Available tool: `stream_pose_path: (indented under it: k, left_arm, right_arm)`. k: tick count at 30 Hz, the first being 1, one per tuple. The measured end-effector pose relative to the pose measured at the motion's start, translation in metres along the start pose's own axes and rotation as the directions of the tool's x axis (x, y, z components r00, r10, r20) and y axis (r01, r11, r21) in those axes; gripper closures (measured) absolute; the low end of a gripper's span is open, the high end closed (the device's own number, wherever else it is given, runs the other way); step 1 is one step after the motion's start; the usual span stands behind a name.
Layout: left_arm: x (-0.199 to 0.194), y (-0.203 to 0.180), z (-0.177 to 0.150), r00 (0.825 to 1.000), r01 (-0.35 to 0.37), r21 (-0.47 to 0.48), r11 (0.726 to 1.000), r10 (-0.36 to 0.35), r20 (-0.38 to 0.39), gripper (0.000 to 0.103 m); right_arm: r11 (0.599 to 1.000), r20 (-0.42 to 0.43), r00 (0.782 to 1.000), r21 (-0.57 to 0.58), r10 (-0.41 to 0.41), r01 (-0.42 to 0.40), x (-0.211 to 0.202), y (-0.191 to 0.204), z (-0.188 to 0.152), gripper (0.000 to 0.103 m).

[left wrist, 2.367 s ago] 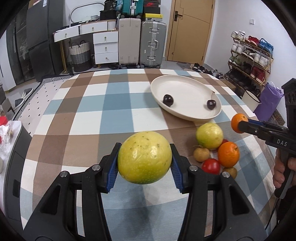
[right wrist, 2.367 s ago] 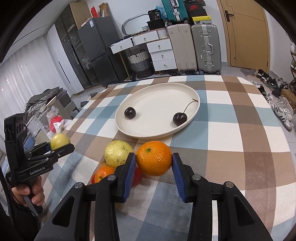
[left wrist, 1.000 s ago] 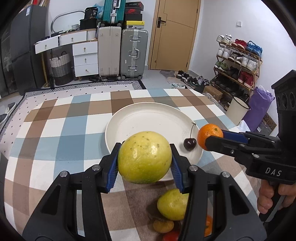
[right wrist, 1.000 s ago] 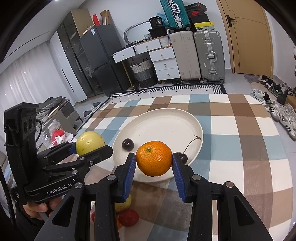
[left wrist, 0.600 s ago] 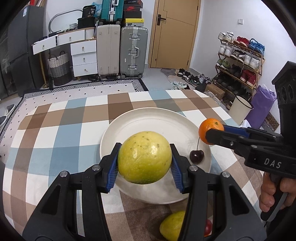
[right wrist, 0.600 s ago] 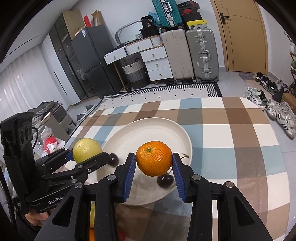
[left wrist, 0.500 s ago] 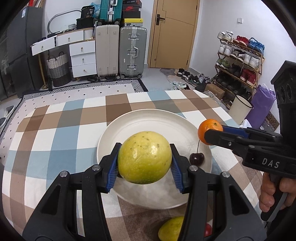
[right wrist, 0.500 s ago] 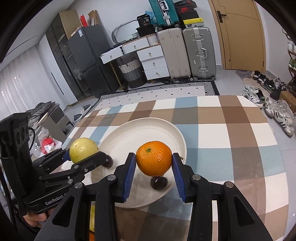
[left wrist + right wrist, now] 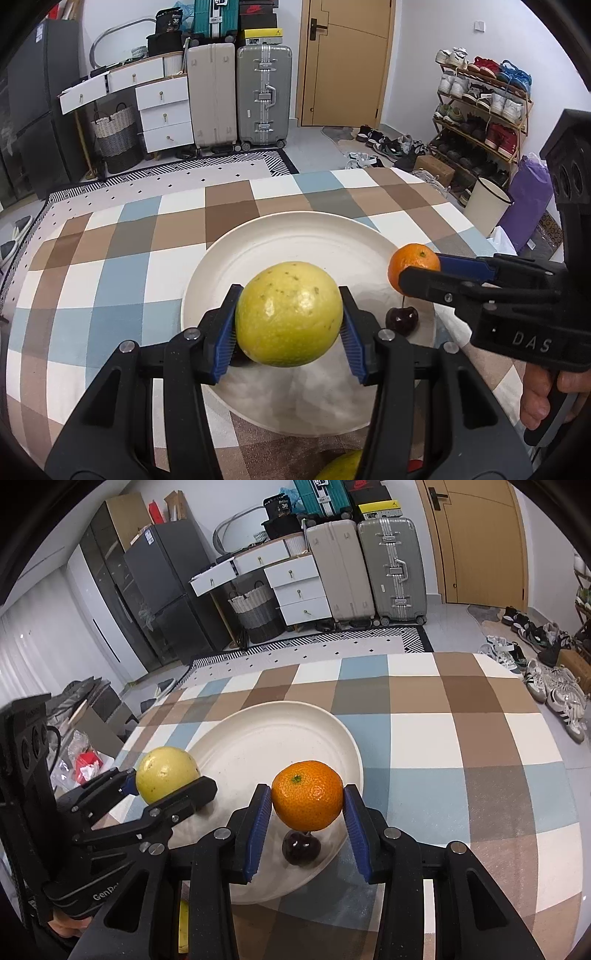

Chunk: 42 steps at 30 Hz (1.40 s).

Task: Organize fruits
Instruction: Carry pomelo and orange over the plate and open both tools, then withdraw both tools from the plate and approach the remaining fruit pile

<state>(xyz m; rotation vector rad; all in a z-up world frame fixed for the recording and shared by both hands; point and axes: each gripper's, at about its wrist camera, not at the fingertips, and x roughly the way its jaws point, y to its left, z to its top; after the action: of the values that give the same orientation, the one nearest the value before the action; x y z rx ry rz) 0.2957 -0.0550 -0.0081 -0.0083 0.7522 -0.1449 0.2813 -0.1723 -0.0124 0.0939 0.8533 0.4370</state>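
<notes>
My left gripper (image 9: pixel 288 334) is shut on a large yellow-green fruit (image 9: pixel 289 314) and holds it above the near part of the cream plate (image 9: pixel 295 240). My right gripper (image 9: pixel 307 827) is shut on an orange (image 9: pixel 307 800) above the plate's (image 9: pixel 266 734) right near edge. A dark cherry (image 9: pixel 402 319) lies on the plate below the orange, also seen in the right wrist view (image 9: pixel 301 847). The orange shows in the left wrist view (image 9: pixel 412 261), the yellow fruit in the right wrist view (image 9: pixel 166 773). A second dark cherry is mostly hidden behind my left fingers.
The plate sits on a checked tablecloth (image 9: pixel 122 266). More fruit lies at the near table edge, another yellow-green one (image 9: pixel 341 467) and something red, mostly hidden. Suitcases (image 9: pixel 236 94), drawers and a shoe rack (image 9: pixel 480 107) stand beyond the table.
Both grippers have moved forward from the fruit pile to over the plate, each still holding its fruit. In the last half second they edged a little further over it.
</notes>
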Motion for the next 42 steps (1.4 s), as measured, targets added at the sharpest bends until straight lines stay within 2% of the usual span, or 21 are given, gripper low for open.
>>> stream_pose_path:
  k: [4, 7, 8, 9, 10, 11, 15, 17, 21, 23, 25, 32, 42]
  left_arm:
    - [-0.010, 0.002, 0.004, 0.999, -0.004, 0.006, 1.000, 0.004, 0.035, 0.056]
    - [-0.020, 0.005, 0.006, 0.999, 0.002, 0.004, 1.000, -0.002, 0.048, 0.055]
    - [-0.025, 0.005, 0.007, 0.998, 0.005, 0.007, 1.000, -0.005, 0.056, 0.053]
    - [-0.029, 0.007, 0.007, 0.998, 0.004, 0.011, 1.000, -0.005, 0.061, 0.047]
    - [-0.034, 0.008, 0.006, 0.998, -0.002, 0.018, 1.000, 0.001, 0.067, 0.040]
    - [-0.038, 0.009, 0.006, 0.997, -0.012, 0.023, 1.000, 0.010, 0.071, 0.038]
    - [-0.056, 0.018, 0.003, 0.995, -0.023, 0.010, 1.000, 0.021, 0.099, 0.019]
    - [-0.067, 0.023, -0.001, 0.994, -0.017, 0.012, 1.000, 0.015, 0.111, 0.019]
    - [-0.087, 0.029, -0.008, 0.991, -0.044, 0.031, 0.999, 0.039, 0.127, 0.017]
    - [-0.099, 0.034, -0.013, 0.988, -0.047, 0.014, 0.999, 0.044, 0.146, 0.012]
    - [-0.110, 0.039, -0.019, 0.986, -0.044, -0.011, 0.999, 0.045, 0.162, 0.001]
    - [-0.153, 0.048, -0.046, 0.978, -0.049, -0.033, 0.998, 0.055, 0.202, 0.001]
    - [-0.207, 0.029, -0.084, 0.970, -0.071, 0.040, 0.997, 0.060, 0.236, 0.001]
  right_arm:
    - [0.999, -0.001, 1.000, -0.028, -0.015, 0.015, 0.000, 0.005, -0.001, 0.062]
    - [0.999, 0.016, 1.000, -0.038, -0.010, 0.010, -0.005, 0.009, -0.002, 0.046]
    - [0.999, 0.029, 1.000, -0.043, -0.011, 0.012, -0.008, 0.010, -0.002, 0.036]
    - [0.999, 0.040, 0.999, -0.049, -0.014, 0.016, -0.011, 0.012, -0.002, 0.025]
    - [0.998, 0.052, 0.999, -0.057, -0.015, 0.018, -0.016, 0.014, -0.002, 0.020]
    - [0.998, 0.059, 0.998, -0.061, -0.016, 0.020, -0.019, 0.015, -0.002, 0.013]
    - [0.998, 0.083, 0.996, -0.056, -0.017, 0.022, -0.033, 0.015, -0.004, 0.006]
    - [1.000, 0.106, 0.994, -0.022, -0.019, 0.022, -0.042, 0.010, -0.007, 0.001]
    - [0.999, 0.146, 0.989, -0.030, -0.014, 0.018, -0.063, 0.008, -0.016, 0.001]
    - [0.999, 0.159, 0.987, -0.045, -0.015, 0.023, -0.074, 0.010, -0.021, 0.001]
    - [0.998, 0.165, 0.986, -0.053, -0.016, 0.025, -0.082, 0.011, -0.026, 0.001]
    - [0.996, 0.204, 0.979, -0.088, -0.009, 0.027, -0.115, 0.016, -0.053, 0.001]
    - [0.986, 0.182, 0.983, -0.169, 0.033, -0.001, -0.138, 0.046, -0.098, 0.000]
